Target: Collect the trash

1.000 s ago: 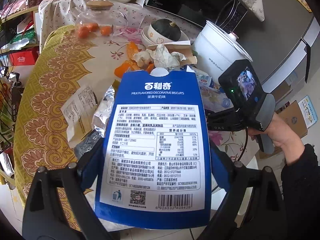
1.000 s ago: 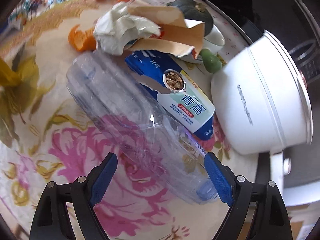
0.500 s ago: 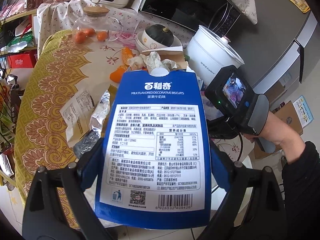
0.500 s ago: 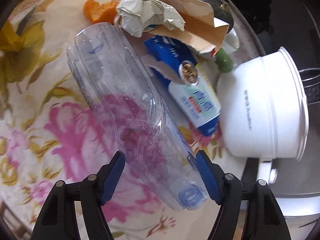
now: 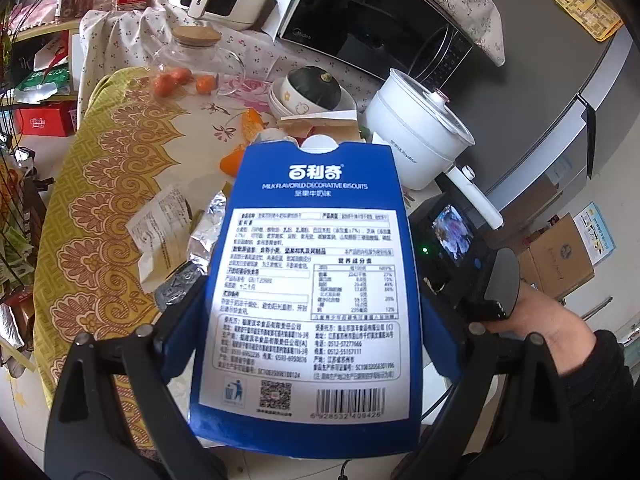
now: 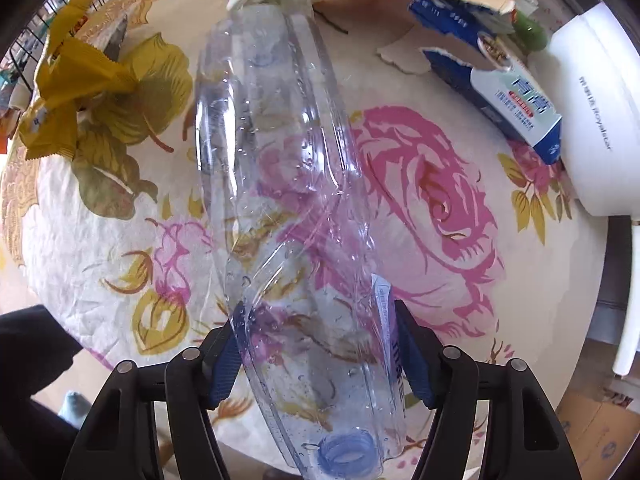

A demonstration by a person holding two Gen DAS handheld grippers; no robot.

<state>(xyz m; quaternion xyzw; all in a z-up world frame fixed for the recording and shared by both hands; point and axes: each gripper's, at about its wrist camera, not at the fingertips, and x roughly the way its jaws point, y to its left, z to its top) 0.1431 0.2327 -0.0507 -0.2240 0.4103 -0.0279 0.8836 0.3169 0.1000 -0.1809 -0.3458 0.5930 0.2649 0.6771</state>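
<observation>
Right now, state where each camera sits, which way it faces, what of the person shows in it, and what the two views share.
Left wrist: on the left gripper, angled down across the table; biscuit box clamped in front, the person's hand on the right gripper.
Right wrist: on the right gripper, looking straight down; jaws closing around the clear bottle; a dark sleeve at left.
Shared: white pot, floral tablecloth.
</observation>
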